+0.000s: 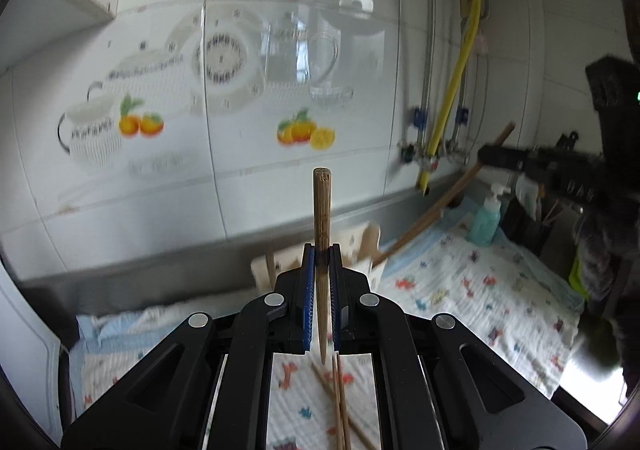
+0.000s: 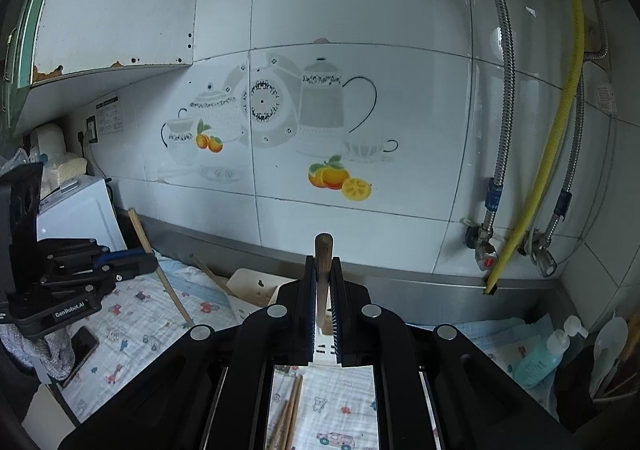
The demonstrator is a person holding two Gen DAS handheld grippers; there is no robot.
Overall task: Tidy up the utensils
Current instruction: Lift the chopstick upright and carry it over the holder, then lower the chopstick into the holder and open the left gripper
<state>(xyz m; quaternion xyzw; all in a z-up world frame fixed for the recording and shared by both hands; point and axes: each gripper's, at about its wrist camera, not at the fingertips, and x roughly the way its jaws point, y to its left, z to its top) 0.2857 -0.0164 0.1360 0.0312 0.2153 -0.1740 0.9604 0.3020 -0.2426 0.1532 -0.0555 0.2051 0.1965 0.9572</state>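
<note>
A: What do the two grippers hold?
B: The left gripper (image 1: 322,250) has its fingers closed on one bamboo chopstick (image 1: 322,218), raised above the tabletop (image 1: 480,282). The right gripper (image 2: 323,270) grips a wooden chopstick (image 2: 323,254).
A: Others?
B: Loose chopsticks (image 1: 340,402) lie on the patterned cloth (image 1: 460,290), near a white holder (image 2: 256,286).

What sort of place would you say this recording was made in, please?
Most likely a home kitchen counter. The tiled wall carries teapot and fruit decals, water valves and a yellow hose run down to the steel counter edge, and chopsticks lie on a patterned cloth.
</note>
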